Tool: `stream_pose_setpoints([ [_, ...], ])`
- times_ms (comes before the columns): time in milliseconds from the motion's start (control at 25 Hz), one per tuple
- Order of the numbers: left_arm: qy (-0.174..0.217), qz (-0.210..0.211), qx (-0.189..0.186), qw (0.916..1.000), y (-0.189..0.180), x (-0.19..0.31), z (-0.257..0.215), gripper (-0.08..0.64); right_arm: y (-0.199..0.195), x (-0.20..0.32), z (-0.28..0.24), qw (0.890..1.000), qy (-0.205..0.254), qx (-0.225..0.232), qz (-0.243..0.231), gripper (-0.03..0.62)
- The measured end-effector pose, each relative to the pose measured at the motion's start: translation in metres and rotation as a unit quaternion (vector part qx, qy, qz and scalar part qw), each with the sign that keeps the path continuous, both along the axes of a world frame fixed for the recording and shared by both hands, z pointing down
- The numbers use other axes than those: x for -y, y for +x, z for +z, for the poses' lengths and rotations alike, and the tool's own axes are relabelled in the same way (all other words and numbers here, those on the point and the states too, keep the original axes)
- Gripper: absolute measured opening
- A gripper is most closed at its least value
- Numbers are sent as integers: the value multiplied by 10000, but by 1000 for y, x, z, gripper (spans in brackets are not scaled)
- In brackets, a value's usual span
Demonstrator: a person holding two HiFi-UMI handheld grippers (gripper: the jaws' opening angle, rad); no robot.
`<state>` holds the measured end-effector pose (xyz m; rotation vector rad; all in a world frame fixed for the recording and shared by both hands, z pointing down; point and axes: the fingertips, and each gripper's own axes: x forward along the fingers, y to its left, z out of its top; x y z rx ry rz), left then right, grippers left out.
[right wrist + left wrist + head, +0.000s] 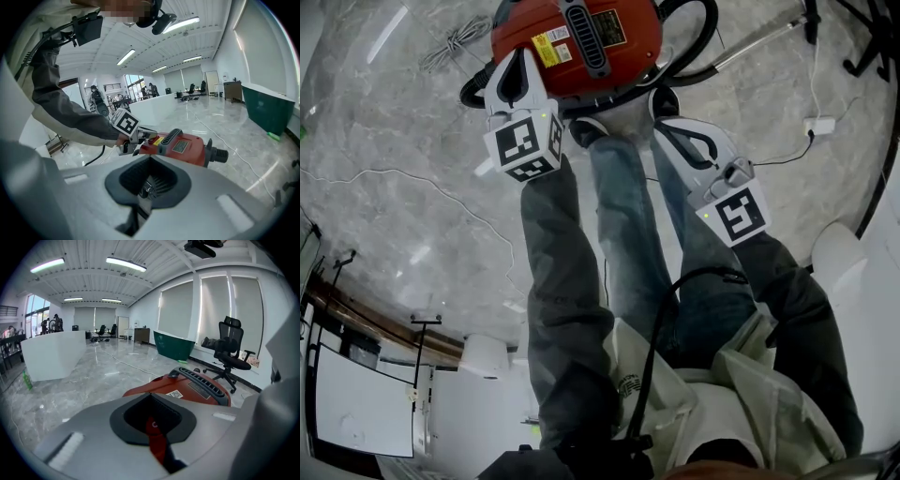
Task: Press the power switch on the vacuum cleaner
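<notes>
Your left tool [514,82], jaws together and empty, touches the vacuum's [633,58] end, the press apparently not yet made; your right tool [667,114], likewise closed, hovers alongside.

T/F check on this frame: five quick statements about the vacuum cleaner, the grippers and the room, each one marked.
1. The vacuum cleaner is red. True.
2. It stands on a table. False: it stands on the grey floor.
3. In the head view, the left gripper reaches over the vacuum cleaner's body. True.
4. The right gripper grips the black hose. False: its jaws are together with nothing between them, away from the hose.
5. A black office chair stands beyond the vacuum cleaner. True.
</notes>
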<state>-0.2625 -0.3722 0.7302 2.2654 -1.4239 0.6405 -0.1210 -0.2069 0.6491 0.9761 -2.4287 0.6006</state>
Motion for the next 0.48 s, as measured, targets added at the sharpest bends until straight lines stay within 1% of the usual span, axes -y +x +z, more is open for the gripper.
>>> stream_pose_setpoints([
  [80,0,101,167,9998,2,1,1,2,1,1,-2,10000,41,10,-50,0],
  [120,-3,97,181,9998,2,1,2,2,1,1,-2,10000,57,10,-75,0],
  [200,-119,23,68,9999,2,2,4,2,4,0,-1,10000,9,4,-60,0],
  [320,-466,35,-108,9989,2,7,11,2,7,0,0,10000,-57,35,28,0],
  [400,-599,181,-67,9980,2,8,11,2,6,-2,0,9999,-106,57,64,0],
  [480,-632,231,-64,9977,2,9,11,2,6,-3,-2,9999,-101,57,32,0],
])
